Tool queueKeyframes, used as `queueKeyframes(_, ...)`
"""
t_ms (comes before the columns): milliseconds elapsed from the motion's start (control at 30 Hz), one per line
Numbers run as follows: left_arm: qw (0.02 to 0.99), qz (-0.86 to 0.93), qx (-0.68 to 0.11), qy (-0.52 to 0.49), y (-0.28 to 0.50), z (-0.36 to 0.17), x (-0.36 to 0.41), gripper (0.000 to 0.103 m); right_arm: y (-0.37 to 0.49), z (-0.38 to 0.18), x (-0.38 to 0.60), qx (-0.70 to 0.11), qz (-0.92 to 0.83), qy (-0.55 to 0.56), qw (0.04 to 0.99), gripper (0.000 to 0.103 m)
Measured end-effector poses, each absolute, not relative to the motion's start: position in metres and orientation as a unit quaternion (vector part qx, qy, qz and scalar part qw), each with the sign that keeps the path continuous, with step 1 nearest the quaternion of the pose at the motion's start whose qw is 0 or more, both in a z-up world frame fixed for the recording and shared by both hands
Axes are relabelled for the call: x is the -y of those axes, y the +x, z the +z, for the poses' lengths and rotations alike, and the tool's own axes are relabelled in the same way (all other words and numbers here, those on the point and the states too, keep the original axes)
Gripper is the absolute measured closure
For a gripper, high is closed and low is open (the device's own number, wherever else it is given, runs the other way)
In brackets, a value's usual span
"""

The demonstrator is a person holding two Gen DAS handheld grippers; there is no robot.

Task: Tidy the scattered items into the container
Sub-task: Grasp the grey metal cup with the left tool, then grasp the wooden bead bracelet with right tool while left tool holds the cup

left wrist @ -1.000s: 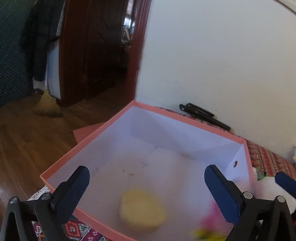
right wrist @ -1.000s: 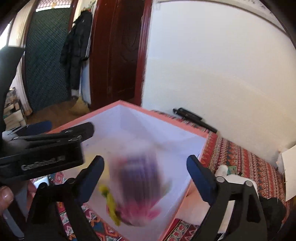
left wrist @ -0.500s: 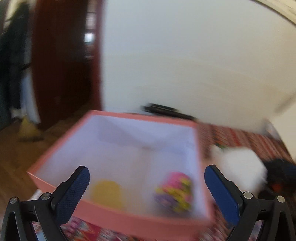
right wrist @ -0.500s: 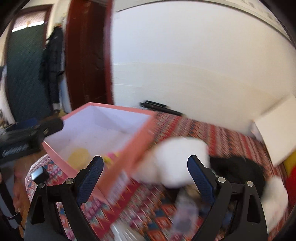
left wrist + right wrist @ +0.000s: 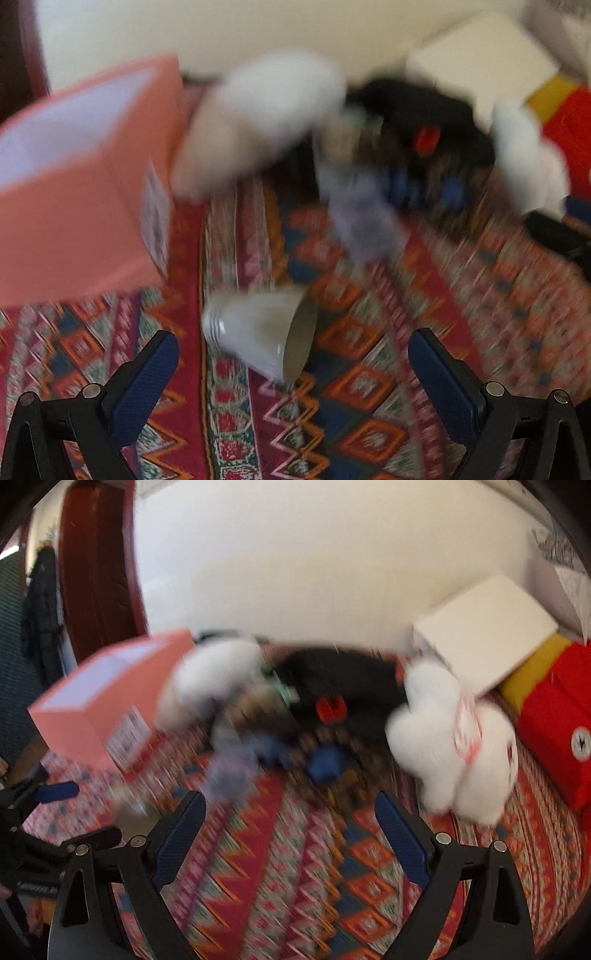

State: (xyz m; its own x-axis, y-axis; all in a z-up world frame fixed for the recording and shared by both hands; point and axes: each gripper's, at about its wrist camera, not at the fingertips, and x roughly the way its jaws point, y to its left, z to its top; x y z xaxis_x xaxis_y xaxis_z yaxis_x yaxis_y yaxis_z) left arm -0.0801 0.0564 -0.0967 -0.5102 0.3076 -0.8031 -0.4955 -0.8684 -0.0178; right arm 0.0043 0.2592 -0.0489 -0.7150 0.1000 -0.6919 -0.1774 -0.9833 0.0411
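Observation:
The pink box (image 5: 70, 206) (image 5: 99, 701) stands at the left on a patterned cloth. A white plastic cup (image 5: 258, 332) lies on its side just ahead of my left gripper (image 5: 293, 354), which is open and empty. A blurred white plush (image 5: 258, 114) (image 5: 214, 683) leans against the box's right wall. A clear crumpled bag (image 5: 362, 210) (image 5: 229, 760), blue items (image 5: 325, 764) and a black item with a red part (image 5: 424, 129) (image 5: 332, 686) lie beyond. My right gripper (image 5: 290, 823) is open and empty over the cloth.
A second white plush (image 5: 454, 746) (image 5: 524, 162) lies at the right. Behind it are a white box (image 5: 484, 627) and a red and yellow cushion (image 5: 554, 716). My left gripper (image 5: 55, 794) shows at the right wrist view's left edge. A white wall stands behind.
Both grippers swung right and down, away from above the box toward the scattered items on the cloth. The yellow and pink items dropped into the box earlier are out of sight now.

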Motion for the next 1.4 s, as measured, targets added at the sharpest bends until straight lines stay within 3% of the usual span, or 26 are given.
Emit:
queueKeyframes(300, 0.212, 0.852, -0.119, -0.464, -0.115, -0.131, -0.061, 0.001, -0.010, -0.104, -0.295, -0.056, 0.871, -0.477, 0.105, 0.008)
queueKeyframes(667, 0.212, 0.852, -0.159, -0.452, -0.128, -0.144, -0.086, 0.001, -0.025, -0.137, -0.336, -0.088, 0.840, -0.522, 0.120, 0.008)
queueKeyframes(733, 0.221, 0.845, -0.145, -0.465, -0.132, -0.145, -0.085, 0.007, -0.025, -0.138, -0.339, -0.090, 0.841, -0.521, 0.116, 0.010)
queueKeyframes(767, 0.230, 0.839, -0.127, -0.476, -0.135, -0.146, -0.084, 0.020, -0.024, -0.136, -0.340, -0.084, 0.843, -0.519, 0.113, 0.033)
queueKeyframes(800, 0.236, 0.836, -0.113, -0.483, -0.137, -0.146, -0.082, 0.028, -0.024, -0.134, -0.339, -0.076, 0.846, -0.516, 0.110, 0.071)
queueKeyframes(867, 0.235, 0.835, -0.099, -0.487, -0.137, -0.141, -0.081, 0.029, -0.022, -0.132, -0.340, -0.081, 0.848, -0.515, 0.095, 0.103)
queueKeyframes(1067, 0.246, 0.840, -0.110, -0.471, -0.124, -0.131, -0.092, 0.029, -0.005, -0.121, -0.365, -0.164, 0.855, -0.489, 0.064, 0.103)
queueKeyframes(1133, 0.252, 0.841, -0.111, -0.465, -0.119, -0.128, -0.096, 0.029, 0.005, -0.113, -0.379, -0.186, 0.860, -0.469, 0.074, 0.099)
queueKeyframes(1167, 0.254, 0.842, -0.112, -0.463, -0.117, -0.127, -0.098, 0.029, 0.011, -0.108, -0.385, -0.195, 0.861, -0.462, 0.083, 0.088)
queueKeyframes(1200, 0.257, 0.842, -0.111, -0.461, -0.115, -0.126, -0.100, 0.029, 0.015, -0.105, -0.391, -0.203, 0.862, -0.456, 0.094, 0.063)
queueKeyframes(1267, 0.264, 0.842, -0.110, -0.457, -0.110, -0.123, -0.105, 0.029, 0.019, -0.104, -0.406, -0.215, 0.859, -0.448, 0.122, 0.033)
queueKeyframes(1400, 0.270, 0.845, -0.107, -0.449, -0.100, -0.117, -0.112, 0.029, 0.022, -0.107, -0.416, -0.219, 0.851, -0.455, 0.144, 0.033)
